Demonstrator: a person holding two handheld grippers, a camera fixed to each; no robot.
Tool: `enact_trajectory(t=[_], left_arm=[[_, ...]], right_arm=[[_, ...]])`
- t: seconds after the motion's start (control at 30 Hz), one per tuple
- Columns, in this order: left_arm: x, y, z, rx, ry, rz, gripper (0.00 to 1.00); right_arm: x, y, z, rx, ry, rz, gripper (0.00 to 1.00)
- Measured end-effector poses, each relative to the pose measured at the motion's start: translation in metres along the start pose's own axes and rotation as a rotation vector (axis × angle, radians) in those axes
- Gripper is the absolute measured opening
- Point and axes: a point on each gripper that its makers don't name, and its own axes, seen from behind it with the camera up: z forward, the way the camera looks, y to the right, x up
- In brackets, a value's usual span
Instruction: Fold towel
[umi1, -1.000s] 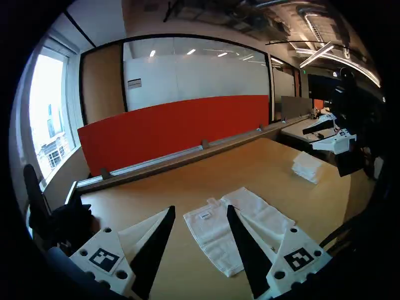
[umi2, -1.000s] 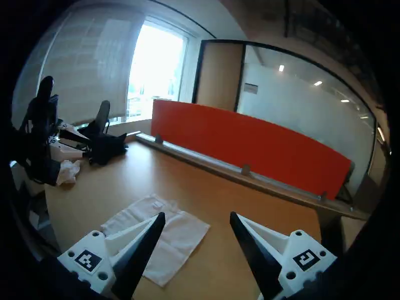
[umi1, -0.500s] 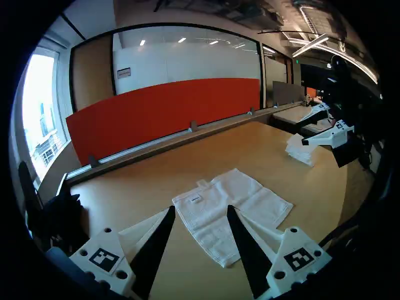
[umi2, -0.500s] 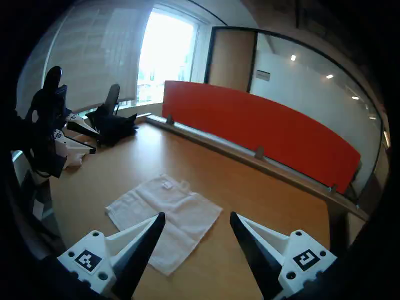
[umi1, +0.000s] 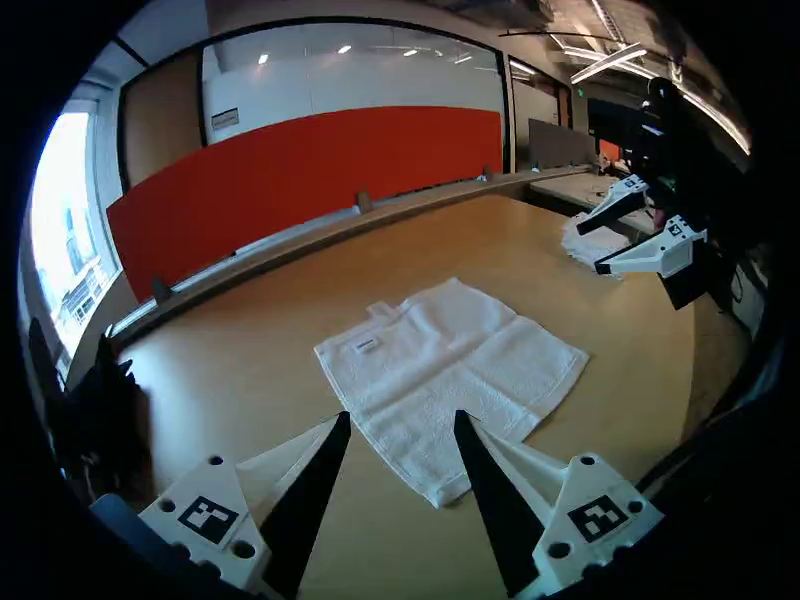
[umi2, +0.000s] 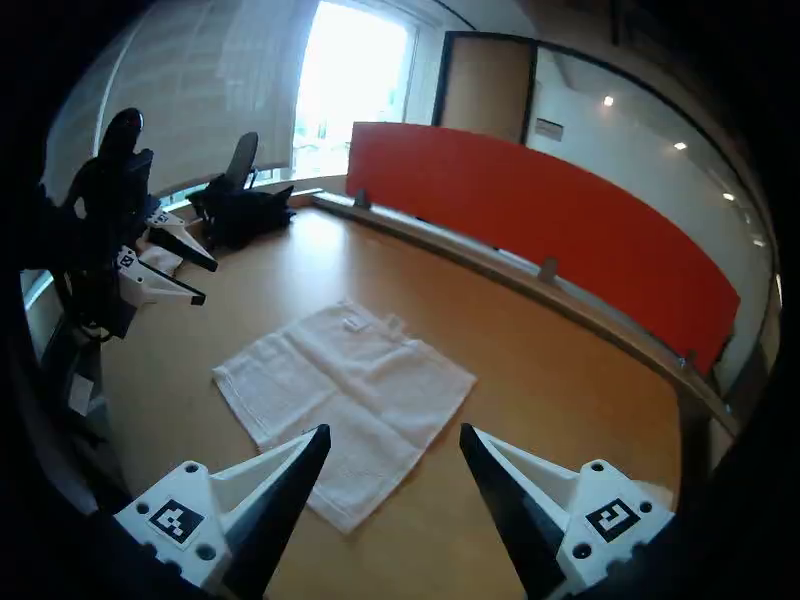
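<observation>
Towel lies flat and spread out on the wooden table, white, roughly rectangular, small tag near its far edge. In the left gripper view it sits dead centre, with its near corner running down to 6 o'clock between the fingertips. Left gripper: fingers wide apart, nothing between them, not gripping the towel. Right gripper: same, wide open and empty. In the right gripper view the towel is centre to 7 o'clock, its near corner ending just above the gap between the fingers. Cross-check: the left gripper view has the right gripper at 2 o'clock, held off the table's right edge, well apart from the towel, with a second white cloth just beside it. The right gripper view has the left gripper at 9 o'clock, also well apart from the towel. Red divider panel runs along the table's far edge, 10 to 1 o'clock. Bright window at 11 o'clock in the right gripper view, and a dark bundle on the table below it; cannot tell what it is.
</observation>
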Motion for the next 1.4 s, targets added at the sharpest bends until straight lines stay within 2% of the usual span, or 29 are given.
enact_trajectory(t=[0.37, 0.77, 1.07, 1.4], left_arm=[[-0.047, 0.011, 0.027, -0.032, -0.099, -0.012, 0.76], [-0.091, 0.025, 0.052, -0.082, -0.215, -0.003, 0.76], [-0.113, 0.028, 0.061, -0.104, -0.291, 0.005, 0.76], [-0.122, 0.032, 0.062, -0.121, -0.326, 0.001, 0.76]], right_arm=[[-0.054, -0.018, 0.03, 0.046, -0.103, 0.002, 1.0], [-0.108, -0.03, 0.044, 0.081, -0.226, 0.005, 1.0], [-0.133, -0.037, 0.049, 0.112, -0.297, 0.005, 1.0], [-0.14, -0.039, 0.051, 0.134, -0.323, -0.004, 0.98]])
